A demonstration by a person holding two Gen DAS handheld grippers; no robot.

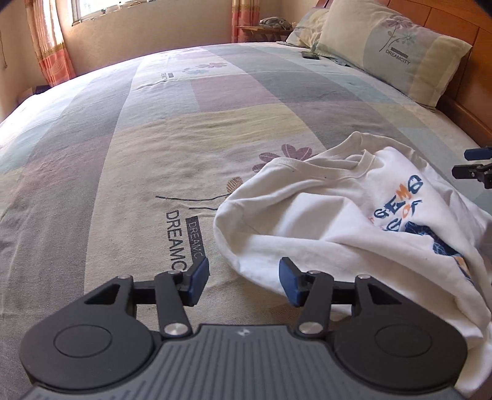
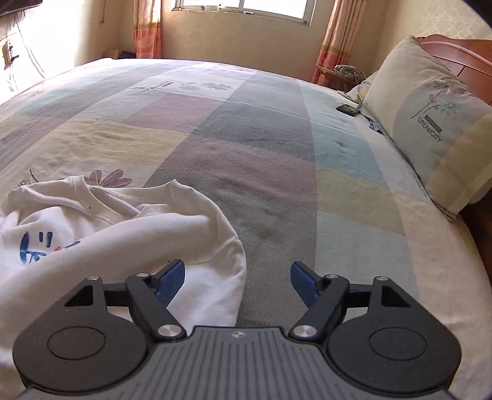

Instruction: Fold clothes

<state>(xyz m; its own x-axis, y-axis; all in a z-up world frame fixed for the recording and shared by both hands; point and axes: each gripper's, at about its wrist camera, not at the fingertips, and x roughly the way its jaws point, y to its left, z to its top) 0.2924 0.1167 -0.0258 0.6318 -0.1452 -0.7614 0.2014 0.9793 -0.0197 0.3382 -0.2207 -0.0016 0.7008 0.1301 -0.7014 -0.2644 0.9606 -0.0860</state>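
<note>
A white sweatshirt (image 1: 323, 209) with a blue and orange print lies crumpled on the patchwork bedsheet (image 1: 184, 129), neck opening facing away from me. My left gripper (image 1: 243, 277) hovers open at the garment's left edge; a bit of white cloth lies between its blue pads, and neither pad presses on it. In the right wrist view the same sweatshirt (image 2: 123, 227) sits at lower left. My right gripper (image 2: 238, 274) stands wide open at the garment's right edge, its left pad over the cloth and its right pad over the bare sheet (image 2: 276, 147). The right gripper (image 1: 475, 163) also shows at the left view's right edge.
Two pillows (image 2: 430, 123) lean on the wooden headboard (image 2: 461, 52) at the right. A small dark flat object (image 2: 347, 109) lies on the sheet near them. A window (image 2: 246, 6) with pink curtains (image 2: 147, 27) is behind the bed, and a small stand holds a grey bundle (image 2: 347, 72).
</note>
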